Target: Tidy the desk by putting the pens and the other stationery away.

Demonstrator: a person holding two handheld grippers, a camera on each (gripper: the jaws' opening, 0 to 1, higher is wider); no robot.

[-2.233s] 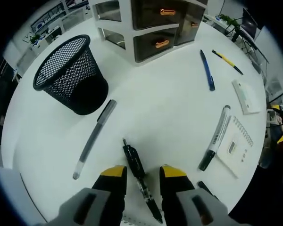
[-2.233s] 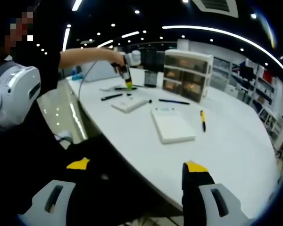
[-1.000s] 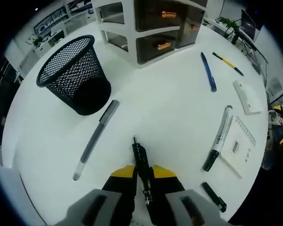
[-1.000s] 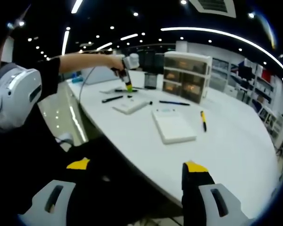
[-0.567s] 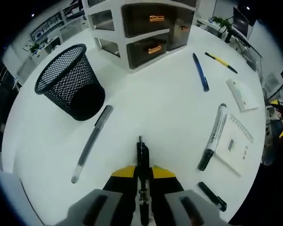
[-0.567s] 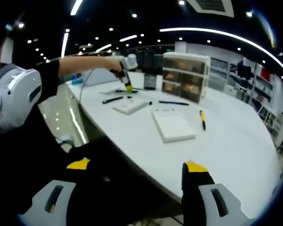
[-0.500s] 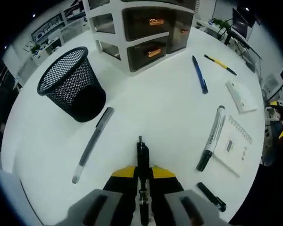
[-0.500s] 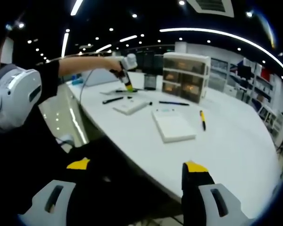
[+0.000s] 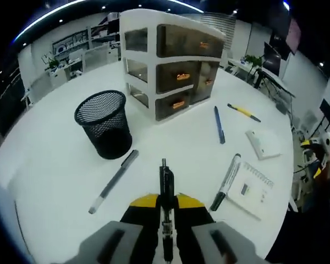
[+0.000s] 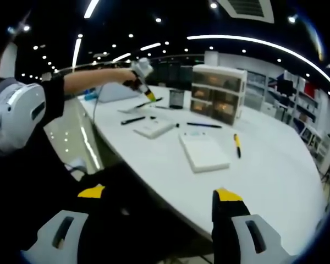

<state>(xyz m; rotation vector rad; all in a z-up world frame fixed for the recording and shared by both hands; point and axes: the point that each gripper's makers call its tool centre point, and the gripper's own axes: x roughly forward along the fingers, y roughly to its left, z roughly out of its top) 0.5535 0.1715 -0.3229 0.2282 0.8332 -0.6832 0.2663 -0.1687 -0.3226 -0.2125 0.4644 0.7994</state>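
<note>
One pen [image 9: 165, 181] is pinched between the pressed-together jaws of the left gripper [image 9: 165, 202] and has now been lifted off the desk [image 9: 55, 154], so it is ready to carry. Its long axis points to 12 o'clock, with the cup [image 9: 105, 131] at 10 o'clock. The right gripper [image 10: 158, 193] hangs spread, empty, off the desk edge.

In the left gripper view the counter [image 9: 55, 159] is plain white. A black mesh cup [image 9: 105, 131] stands left of centre, a grey pen [image 9: 114, 181] below it. The drawer unit [image 9: 170, 66] at the top is white with smoky drawers and orange handles. A black pen [image 9: 166, 190] sits between yellow-tipped grey jaws of the left hand-held gripper [image 9: 165, 201]. A blue pen [image 9: 219, 125] lies right of centre, with a yellow-and-black pen [image 9: 243, 112] beyond it at upper right.
</note>
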